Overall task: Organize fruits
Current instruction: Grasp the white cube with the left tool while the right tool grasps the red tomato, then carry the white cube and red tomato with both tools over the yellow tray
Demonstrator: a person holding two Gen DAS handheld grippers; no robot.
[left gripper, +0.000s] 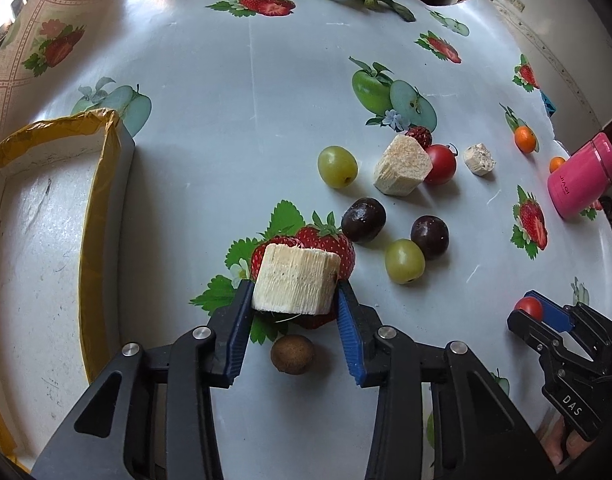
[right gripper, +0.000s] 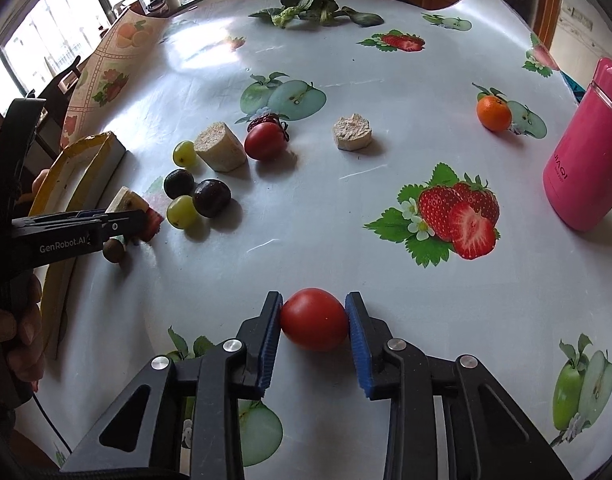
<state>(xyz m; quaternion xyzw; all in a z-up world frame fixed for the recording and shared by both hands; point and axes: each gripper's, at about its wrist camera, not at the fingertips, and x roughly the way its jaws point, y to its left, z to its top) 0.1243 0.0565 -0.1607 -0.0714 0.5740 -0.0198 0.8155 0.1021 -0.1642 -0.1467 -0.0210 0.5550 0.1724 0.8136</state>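
My left gripper (left gripper: 294, 294) is shut on a pale cut sugarcane chunk (left gripper: 294, 278), held above the table beside a white box with yellow tape (left gripper: 102, 168). A brown kiwi (left gripper: 292, 354) lies under it. My right gripper (right gripper: 313, 320) is shut on a red tomato (right gripper: 313, 319); it also shows in the left wrist view (left gripper: 539, 312). Loose on the table: green grapes (left gripper: 337, 166), dark plums (left gripper: 363, 220), another tomato (left gripper: 440, 163), two more sugarcane chunks (left gripper: 401, 166), small oranges (right gripper: 493, 113).
A pink flask (right gripper: 585, 152) stands at the right. Leafy greens (right gripper: 306, 4) lie at the far edge. The tablecloth carries printed strawberries and apples. The box (right gripper: 82, 160) sits at the table's left side.
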